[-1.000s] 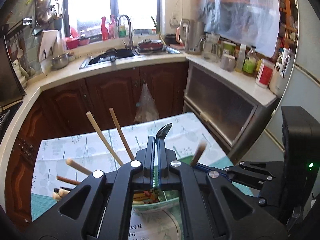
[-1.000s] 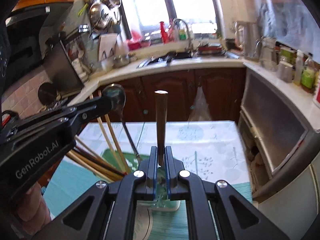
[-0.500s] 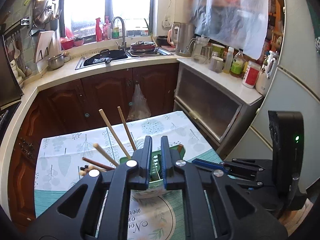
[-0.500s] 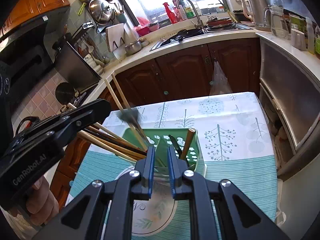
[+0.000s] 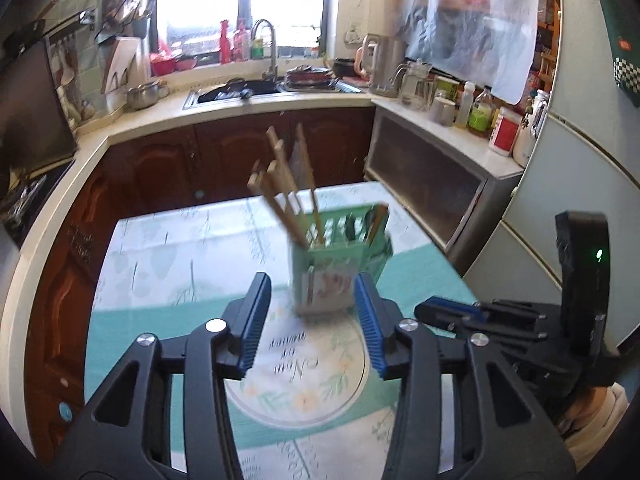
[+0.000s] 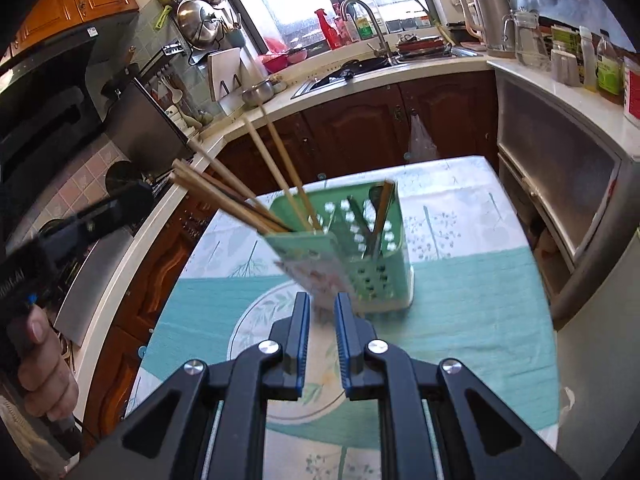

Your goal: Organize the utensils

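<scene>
A green perforated utensil holder stands on the table's patterned cloth. Several wooden chopsticks lean out of its left compartment. A dark spoon and a brown-handled utensil stand in its right one. My left gripper is short of the holder with its jaws opening and nothing between them. In the right wrist view it shows as a blurred black body held by a hand. My right gripper has a narrow gap and holds nothing.
A round floral mat print lies under both grippers. Dark wooden cabinets and a counter with a sink run behind the table. A steel cupboard and a pale fridge stand close on the right.
The left gripper let go of the dark spoon and the right let go of the brown-handled utensil. Both drew back from the holder, and the left jaws spread wide.
</scene>
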{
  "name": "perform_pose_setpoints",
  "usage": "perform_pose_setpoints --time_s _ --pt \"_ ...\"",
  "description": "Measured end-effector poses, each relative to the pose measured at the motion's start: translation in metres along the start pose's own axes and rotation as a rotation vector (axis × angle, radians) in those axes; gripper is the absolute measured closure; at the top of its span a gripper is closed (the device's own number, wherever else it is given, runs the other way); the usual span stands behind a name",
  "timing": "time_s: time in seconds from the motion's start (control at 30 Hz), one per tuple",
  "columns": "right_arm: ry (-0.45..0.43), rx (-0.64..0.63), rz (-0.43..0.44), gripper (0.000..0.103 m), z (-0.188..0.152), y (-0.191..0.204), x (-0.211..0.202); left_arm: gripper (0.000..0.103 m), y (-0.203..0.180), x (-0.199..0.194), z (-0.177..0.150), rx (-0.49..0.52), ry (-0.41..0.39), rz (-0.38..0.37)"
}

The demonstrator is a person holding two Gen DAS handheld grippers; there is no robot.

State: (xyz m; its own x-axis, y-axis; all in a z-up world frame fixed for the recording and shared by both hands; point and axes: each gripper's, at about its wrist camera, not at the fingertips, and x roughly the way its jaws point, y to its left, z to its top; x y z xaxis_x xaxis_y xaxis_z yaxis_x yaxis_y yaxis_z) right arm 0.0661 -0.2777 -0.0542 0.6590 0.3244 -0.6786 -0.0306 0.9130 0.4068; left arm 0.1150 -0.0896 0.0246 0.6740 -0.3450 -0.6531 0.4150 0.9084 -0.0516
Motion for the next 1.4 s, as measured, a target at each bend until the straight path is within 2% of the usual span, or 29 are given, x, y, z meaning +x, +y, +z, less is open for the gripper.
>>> perform_pose_setpoints --time_s 0.27,0.4,0.47,0.53,0.57,0.67,0.8,0.9,1.03,1.17,1.4 --pt "0.038 0.035 0.031 0.090 -0.043 0.018 -0.008 0.035 0.014 -0.028 -0.090 -0.097 0.038 0.074" --pt "0.054 0.013 -0.007 0.090 -0.058 0.034 -0.014 0.029 0.022 -0.041 -0.111 -0.139 0.074 0.127" --pt "0.063 0.013 -0.018 0.090 -0.062 0.039 -0.018 0.021 0.027 -0.050 -0.118 -0.157 0.083 0.161" --pt "0.074 0.027 -0.025 0.088 -0.067 0.046 -0.025 0.019 0.030 -0.058 -0.119 -0.174 0.081 0.183" --pt "0.074 0.031 -0.031 0.080 -0.069 0.049 -0.028 0.018 0.032 -0.062 -0.119 -0.180 0.086 0.193" --pt "0.057 0.012 -0.044 0.068 -0.072 0.060 -0.040 0.014 0.036 -0.070 -0.111 -0.205 0.104 0.221" --pt "0.048 -0.020 -0.025 0.064 -0.070 0.078 -0.055 0.007 0.041 -0.081 -0.100 -0.238 0.134 0.244" --pt "0.034 -0.033 -0.028 0.062 -0.068 0.090 -0.064 0.005 0.045 -0.093 -0.096 -0.257 0.126 0.251" --pt "-0.004 -0.047 -0.045 0.054 -0.070 0.106 -0.076 0.003 0.043 -0.110 -0.098 -0.263 0.100 0.271" --pt "-0.031 -0.063 -0.072 0.053 -0.074 0.117 -0.080 0.003 0.041 -0.123 -0.100 -0.251 0.069 0.317" --pt "-0.051 -0.079 -0.112 0.053 -0.081 0.128 -0.084 0.003 0.047 -0.131 -0.106 -0.258 0.067 0.322"
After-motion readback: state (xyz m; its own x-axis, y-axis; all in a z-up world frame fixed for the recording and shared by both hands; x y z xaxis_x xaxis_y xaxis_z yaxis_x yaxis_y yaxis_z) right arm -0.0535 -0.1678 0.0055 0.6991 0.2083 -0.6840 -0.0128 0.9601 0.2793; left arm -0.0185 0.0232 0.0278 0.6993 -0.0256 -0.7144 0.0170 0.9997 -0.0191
